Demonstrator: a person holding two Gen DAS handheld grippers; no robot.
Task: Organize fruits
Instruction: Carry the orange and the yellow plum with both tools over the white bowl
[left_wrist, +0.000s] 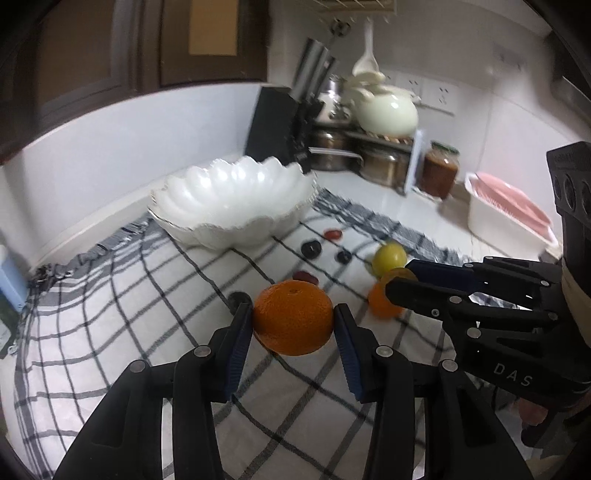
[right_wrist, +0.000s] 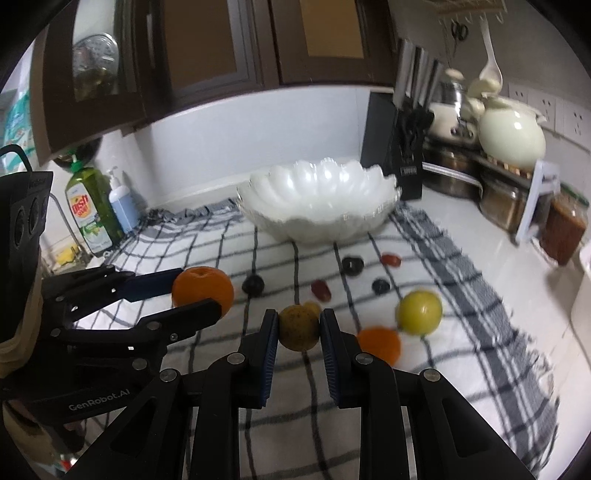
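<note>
A: While the cloth is being listed, what does the white scalloped bowl hold?

B: Nothing visible; its inside shows bare white. It sits at the far end of the checked cloth.

A: Grippers?

B: Left gripper pinching a large orange. Right gripper pinching a small speckled yellow-brown fruit.

A: Loose stock?

B: Yellow-green fruit, small orange, dark and red small fruits, all on the cloth. Jar of reddish-brown preserve at right.
</note>
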